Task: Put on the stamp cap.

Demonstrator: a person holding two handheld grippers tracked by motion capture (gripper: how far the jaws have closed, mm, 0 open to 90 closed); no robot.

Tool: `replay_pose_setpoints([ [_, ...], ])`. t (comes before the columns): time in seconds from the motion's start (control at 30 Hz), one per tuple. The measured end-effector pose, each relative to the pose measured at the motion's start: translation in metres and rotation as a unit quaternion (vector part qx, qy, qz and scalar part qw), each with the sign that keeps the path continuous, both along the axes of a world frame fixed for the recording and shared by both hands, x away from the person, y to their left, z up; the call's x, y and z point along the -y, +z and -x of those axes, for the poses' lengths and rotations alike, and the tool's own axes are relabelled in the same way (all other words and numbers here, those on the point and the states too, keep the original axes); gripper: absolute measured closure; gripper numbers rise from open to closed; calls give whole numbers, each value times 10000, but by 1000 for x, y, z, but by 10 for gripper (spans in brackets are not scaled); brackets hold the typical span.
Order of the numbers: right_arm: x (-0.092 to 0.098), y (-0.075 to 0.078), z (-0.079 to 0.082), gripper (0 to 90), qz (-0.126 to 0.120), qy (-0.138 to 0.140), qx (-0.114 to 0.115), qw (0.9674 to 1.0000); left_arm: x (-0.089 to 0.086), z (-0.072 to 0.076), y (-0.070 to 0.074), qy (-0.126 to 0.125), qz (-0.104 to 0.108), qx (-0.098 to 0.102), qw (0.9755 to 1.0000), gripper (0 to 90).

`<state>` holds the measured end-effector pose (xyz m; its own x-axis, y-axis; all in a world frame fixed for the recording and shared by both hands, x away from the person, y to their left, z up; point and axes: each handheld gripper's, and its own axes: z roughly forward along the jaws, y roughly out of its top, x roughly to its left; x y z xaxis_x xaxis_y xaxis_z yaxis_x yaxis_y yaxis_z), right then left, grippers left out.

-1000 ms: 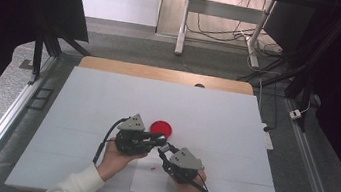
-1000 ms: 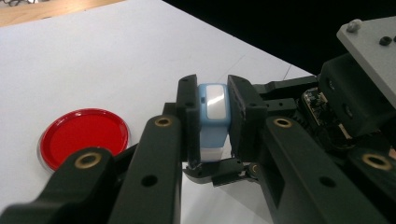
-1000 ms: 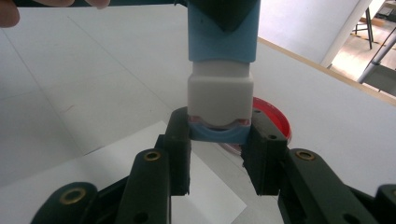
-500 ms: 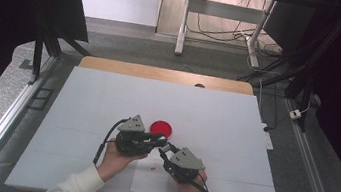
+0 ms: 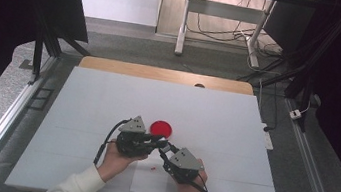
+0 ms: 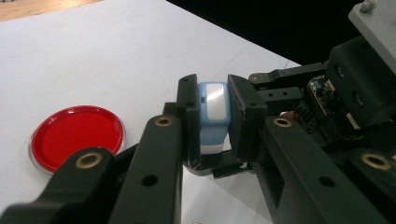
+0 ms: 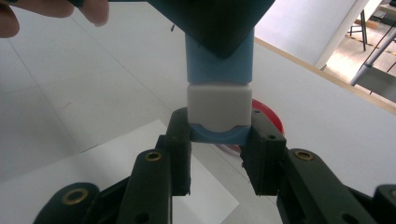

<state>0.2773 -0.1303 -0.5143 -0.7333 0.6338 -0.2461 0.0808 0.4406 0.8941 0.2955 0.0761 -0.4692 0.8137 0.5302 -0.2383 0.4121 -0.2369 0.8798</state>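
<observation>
- Left gripper (image 6: 214, 121) fingers pinching blue-and-white block (image 6: 212, 116); right gripper (image 7: 217, 140) fingers clamped on its white end.
- Risk: uneven pull twisting it loose, dropping toward red dish (image 5: 160, 128).

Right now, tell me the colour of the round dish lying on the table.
Red, with a clear rim: the round dish shows best in the left gripper view.

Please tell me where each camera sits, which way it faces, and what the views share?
High view: above the table, looking down; both hands, left tool, right tool.
Left gripper view: on the left tool, facing the blue-white block and red dish.
Right gripper view: on the right tool, facing the same block.
Shared: block, dish.
</observation>
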Motion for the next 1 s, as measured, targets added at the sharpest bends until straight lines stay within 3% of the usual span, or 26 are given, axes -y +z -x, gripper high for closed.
replay_pose_setpoints([
  [0.43,0,-1,-1,645,66,-6,-44,10000,2,1,-3,56,-43,19,10000,756],
  [0.63,3,0,-4,642,77,65,-89,9999,-2,-1,-2,76,160,22,9998,751],
  [1.0,4,1,-6,597,26,174,-154,9997,-3,-1,-1,68,177,41,9998,752],
])
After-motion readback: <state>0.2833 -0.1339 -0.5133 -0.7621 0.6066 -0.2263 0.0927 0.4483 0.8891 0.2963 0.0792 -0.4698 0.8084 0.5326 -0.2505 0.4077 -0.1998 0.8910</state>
